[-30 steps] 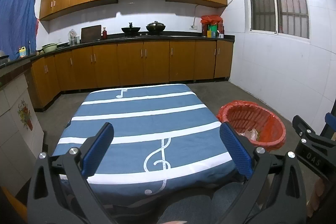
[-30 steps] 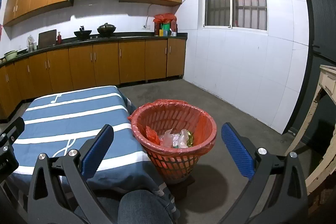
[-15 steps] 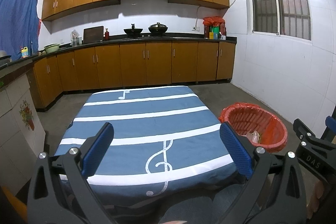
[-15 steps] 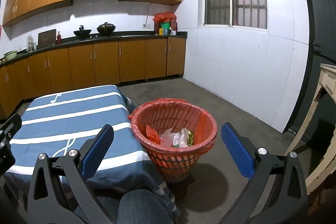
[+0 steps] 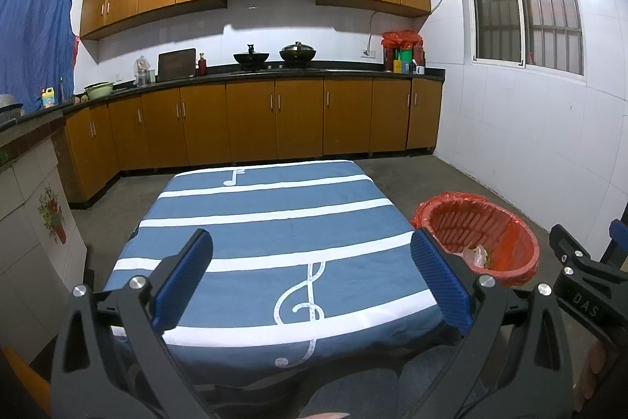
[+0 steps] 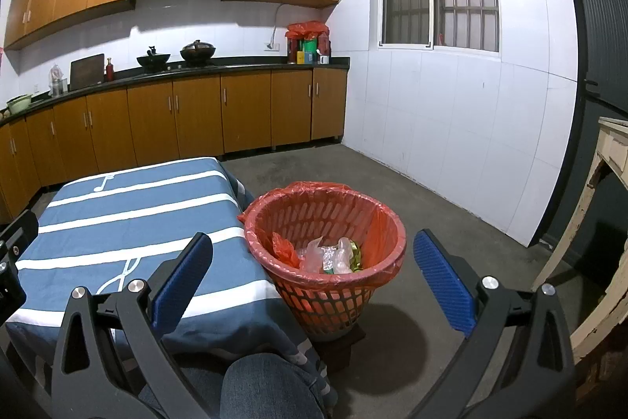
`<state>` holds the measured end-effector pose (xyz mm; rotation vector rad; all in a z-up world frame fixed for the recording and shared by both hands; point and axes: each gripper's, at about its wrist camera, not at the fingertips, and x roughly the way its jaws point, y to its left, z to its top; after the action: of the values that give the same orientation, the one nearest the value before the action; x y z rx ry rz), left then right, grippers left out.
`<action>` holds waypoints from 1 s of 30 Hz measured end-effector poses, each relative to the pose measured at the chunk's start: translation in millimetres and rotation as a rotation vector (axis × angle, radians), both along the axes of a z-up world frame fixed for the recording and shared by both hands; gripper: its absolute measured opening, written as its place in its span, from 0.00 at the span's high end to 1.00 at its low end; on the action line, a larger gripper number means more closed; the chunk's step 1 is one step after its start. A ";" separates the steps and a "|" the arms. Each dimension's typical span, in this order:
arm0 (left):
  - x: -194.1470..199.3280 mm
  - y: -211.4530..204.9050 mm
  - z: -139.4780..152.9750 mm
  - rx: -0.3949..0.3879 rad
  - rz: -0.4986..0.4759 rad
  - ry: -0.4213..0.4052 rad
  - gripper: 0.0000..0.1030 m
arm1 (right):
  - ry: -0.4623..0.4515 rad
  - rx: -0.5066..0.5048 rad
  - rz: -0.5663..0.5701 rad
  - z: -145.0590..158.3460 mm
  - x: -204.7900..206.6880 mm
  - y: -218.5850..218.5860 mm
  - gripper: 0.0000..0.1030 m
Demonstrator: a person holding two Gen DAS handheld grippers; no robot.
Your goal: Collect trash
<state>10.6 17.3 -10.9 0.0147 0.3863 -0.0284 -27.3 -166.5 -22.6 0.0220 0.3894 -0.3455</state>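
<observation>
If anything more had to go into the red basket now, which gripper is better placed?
Right. The right gripper looks straight at the red basket, open and empty. The left gripper faces the striped table, basket off to its side.

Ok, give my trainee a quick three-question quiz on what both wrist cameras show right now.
1. True or false: the left gripper is shut on a piece of trash.
2. Multiple choice: where does the bin stand? A) on the table B) on the floor beside the table C) on the counter
3. Fill in: the plastic trash lies inside the ____.

Key:
1. False; both it and the right gripper are open and hold nothing.
2. B
3. bin
</observation>
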 end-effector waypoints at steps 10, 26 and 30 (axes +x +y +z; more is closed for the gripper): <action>0.0 0.0 0.0 0.000 0.000 -0.001 0.04 | 0.001 0.003 -0.001 -0.9 -0.3 -1.1 0.02; -0.3 -0.9 -2.2 0.002 0.000 0.003 0.04 | 0.003 0.005 -0.002 -1.7 -0.6 -2.0 0.02; -0.5 -0.9 -2.3 0.001 0.000 0.003 0.04 | 0.004 0.005 -0.002 -1.6 -0.9 -2.1 0.02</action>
<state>10.1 16.4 -13.2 0.0161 0.3894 -0.0286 -28.2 -168.6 -24.2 0.0267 0.3938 -0.3462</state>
